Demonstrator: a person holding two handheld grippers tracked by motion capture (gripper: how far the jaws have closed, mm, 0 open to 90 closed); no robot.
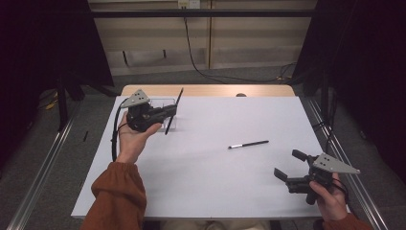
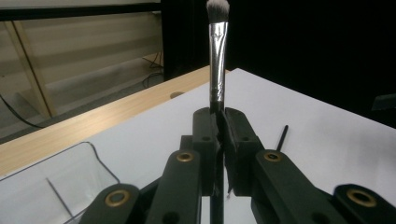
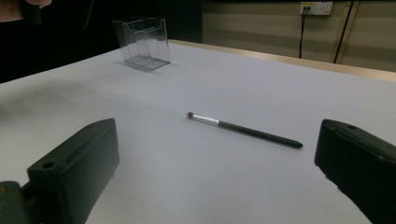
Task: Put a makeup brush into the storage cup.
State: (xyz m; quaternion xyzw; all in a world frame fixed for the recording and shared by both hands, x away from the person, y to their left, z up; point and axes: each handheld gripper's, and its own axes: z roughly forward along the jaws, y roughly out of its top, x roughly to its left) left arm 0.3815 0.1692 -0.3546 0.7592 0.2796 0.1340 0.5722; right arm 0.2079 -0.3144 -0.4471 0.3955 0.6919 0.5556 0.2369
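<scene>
The left gripper (image 1: 163, 112) held a brush (image 2: 217, 56) tight between its closed jaws. The brush stood nearly upright, with its bristles on top and its handle pointing down. It hung at the right side of the clear holder (image 1: 165, 120), which stood near the far left corner of the table (image 1: 210, 191). From above I could not tell if the handle tip was over a compartment or just beside the wall, so I judge that the next move depended on a small shift toward the holder, then straight down.

A second brush (image 1: 248, 143) lay flat in the middle of the table, its long axis running left to right, bristles to the left. The right gripper (image 1: 291, 167) was nearer to it, jaws wide and empty, with free surface between them.
</scene>
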